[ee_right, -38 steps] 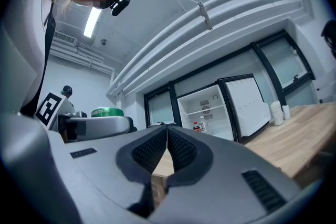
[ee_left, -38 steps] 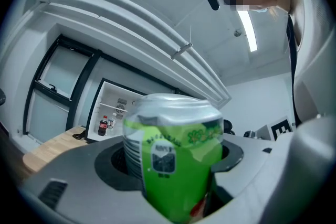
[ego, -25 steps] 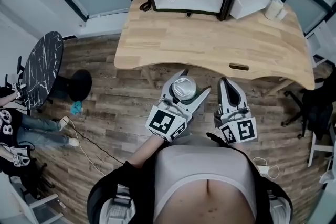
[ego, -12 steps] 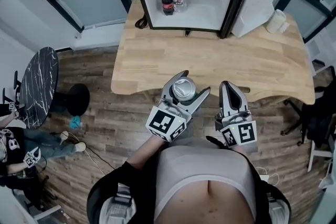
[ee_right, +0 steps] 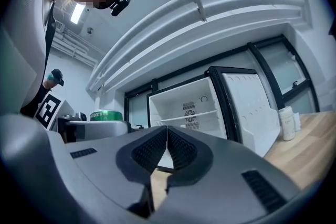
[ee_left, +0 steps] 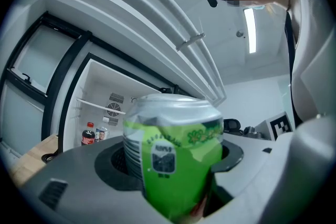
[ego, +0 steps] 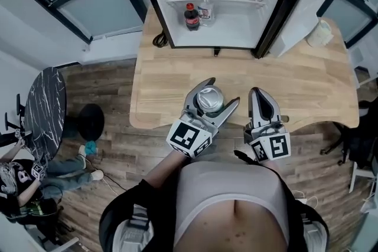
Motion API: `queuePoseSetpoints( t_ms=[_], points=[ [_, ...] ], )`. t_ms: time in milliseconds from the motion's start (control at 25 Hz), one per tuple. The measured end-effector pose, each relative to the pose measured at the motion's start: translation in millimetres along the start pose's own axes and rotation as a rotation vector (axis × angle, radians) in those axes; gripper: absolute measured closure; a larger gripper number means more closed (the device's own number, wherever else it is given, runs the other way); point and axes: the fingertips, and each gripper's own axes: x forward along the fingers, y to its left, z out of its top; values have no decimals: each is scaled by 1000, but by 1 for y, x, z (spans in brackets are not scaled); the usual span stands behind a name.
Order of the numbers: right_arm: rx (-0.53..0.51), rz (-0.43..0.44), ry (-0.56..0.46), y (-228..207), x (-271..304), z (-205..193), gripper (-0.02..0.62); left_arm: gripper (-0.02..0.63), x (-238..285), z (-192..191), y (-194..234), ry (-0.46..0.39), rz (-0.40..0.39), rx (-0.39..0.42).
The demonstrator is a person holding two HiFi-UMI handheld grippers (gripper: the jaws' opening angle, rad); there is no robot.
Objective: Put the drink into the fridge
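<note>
Gripping a green can point(ego: 208, 99), left tool point(ego: 218, 94) hovered above table point(ego: 295, 79) edge, right tool point(ego: 260, 94) beside it, jaws together, fridge point(ego: 236, 29) open.

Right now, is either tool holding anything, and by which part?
Left tool grips the green can around its body, upright. Right tool is shut, empty.

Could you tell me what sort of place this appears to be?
Likely an office or lab room, not a home kitchen: a mini fridge stands open on a wooden desk, dark-framed glass panels run behind it, and a round marble-topped table stands nearby.
</note>
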Motion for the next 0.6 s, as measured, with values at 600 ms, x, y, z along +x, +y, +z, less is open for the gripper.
queuePoseSetpoints(
  t_ms=[600],
  points=[
    [41, -9, -12, 1, 81, -13, 568, 258, 34, 9, 71, 7, -36, -8]
  ],
)
